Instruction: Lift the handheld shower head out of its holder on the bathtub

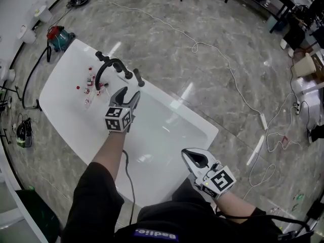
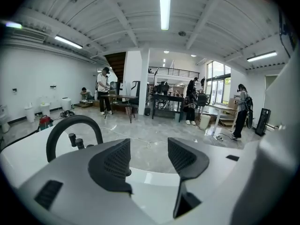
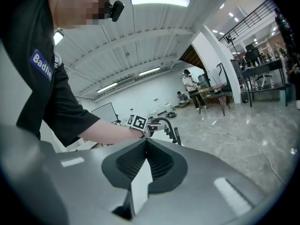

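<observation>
In the head view the left arm stretches out over the white bathtub point(image 1: 55, 92), the left gripper point(image 1: 128, 96) just short of the black handheld shower head point(image 1: 137, 78), which stands upright in its holder on the far rim beside the arched faucet point(image 1: 103, 67). The right gripper point(image 1: 191, 157) hangs near the body. The left gripper view shows its jaws wide apart and empty, with only the faucet at left. The right gripper view shows its jaws pressed together on nothing and the outstretched left forearm point(image 3: 101, 134) beyond them.

white bathtub point(image 1: 59, 87), black arched faucet point(image 1: 99, 73), grey marbled floor point(image 1: 202, 24), dark grey left claw point(image 1: 127, 96)
</observation>
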The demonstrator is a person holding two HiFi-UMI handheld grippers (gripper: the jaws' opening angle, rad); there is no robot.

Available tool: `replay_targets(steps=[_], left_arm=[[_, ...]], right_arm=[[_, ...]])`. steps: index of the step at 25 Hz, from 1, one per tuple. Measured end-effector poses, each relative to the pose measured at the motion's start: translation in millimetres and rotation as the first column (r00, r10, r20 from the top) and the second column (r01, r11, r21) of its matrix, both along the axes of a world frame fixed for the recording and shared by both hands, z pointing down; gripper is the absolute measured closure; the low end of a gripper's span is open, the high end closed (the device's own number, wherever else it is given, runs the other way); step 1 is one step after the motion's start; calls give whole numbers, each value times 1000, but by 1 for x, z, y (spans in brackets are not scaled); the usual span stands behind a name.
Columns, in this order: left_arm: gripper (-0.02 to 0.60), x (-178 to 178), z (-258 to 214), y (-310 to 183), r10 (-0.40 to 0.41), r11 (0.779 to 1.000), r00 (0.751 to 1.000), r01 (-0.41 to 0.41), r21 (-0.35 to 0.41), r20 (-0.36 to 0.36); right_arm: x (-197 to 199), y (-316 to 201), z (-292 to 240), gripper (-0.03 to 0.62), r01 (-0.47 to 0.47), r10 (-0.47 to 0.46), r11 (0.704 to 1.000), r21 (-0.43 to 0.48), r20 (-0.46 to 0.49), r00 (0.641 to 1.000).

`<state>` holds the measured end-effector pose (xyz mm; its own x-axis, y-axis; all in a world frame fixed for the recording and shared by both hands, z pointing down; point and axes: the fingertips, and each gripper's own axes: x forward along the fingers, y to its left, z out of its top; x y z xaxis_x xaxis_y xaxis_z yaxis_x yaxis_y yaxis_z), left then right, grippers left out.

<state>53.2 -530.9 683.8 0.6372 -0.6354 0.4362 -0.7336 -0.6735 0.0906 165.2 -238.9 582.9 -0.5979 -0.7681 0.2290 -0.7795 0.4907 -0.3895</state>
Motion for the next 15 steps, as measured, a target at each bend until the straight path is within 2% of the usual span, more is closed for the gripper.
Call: replay_targets(steps=[8,15], left_arm=[[348,9,71,-67,-113,991,991,118,-57,76],[348,22,116,-111,-162,983,974,174,-65,160]], right_arm=[[34,5,33,594,-44,43,996,-78,-17,999],[61,21,61,594,-89,85,985,-151,-30,996]])
